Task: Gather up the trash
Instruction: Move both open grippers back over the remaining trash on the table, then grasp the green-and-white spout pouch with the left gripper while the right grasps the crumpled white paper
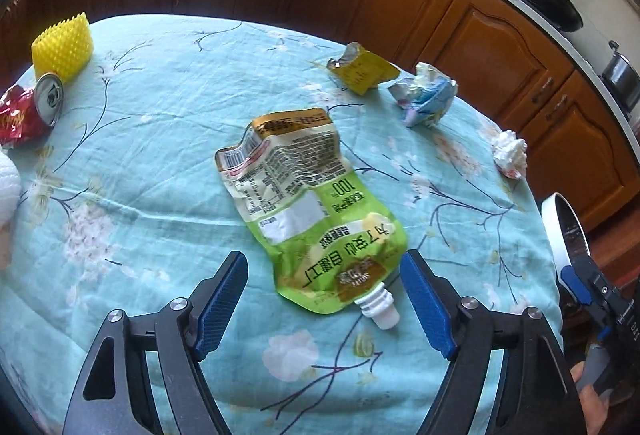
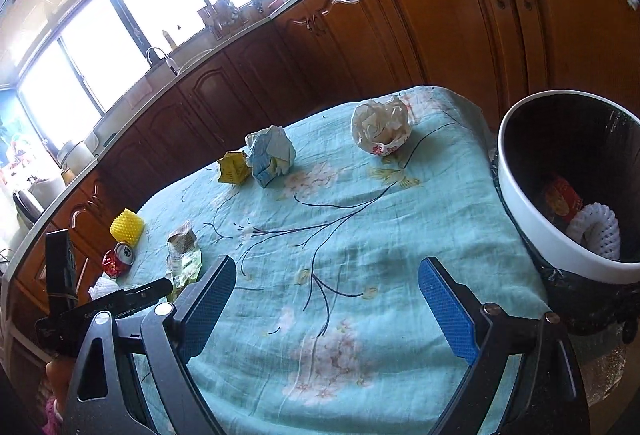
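Green spouted pouch [image 1: 304, 211] flat on the teal floral cloth of the desk [image 1: 160, 163], one of its kind, and the landmark. Left gripper [image 1: 324, 299] hangs over its near end, blue pads spread wide either side of the white spout, touching nothing. "100" reads on its label; the rest is too small. Right gripper [image 2: 328, 299] gapes open too, over bare cloth, empty. Beyond the pouch: one yellow wrapper [image 1: 362, 69], one blue-white crumpled pack [image 1: 426, 95], one white tissue wad [image 1: 510, 153]. Left of it, one red can [image 1: 34, 107], one yellow foam sleeve [image 1: 62, 47]. Right of the pouch, one white-rimmed bin [image 2: 560, 187] holds two pieces.
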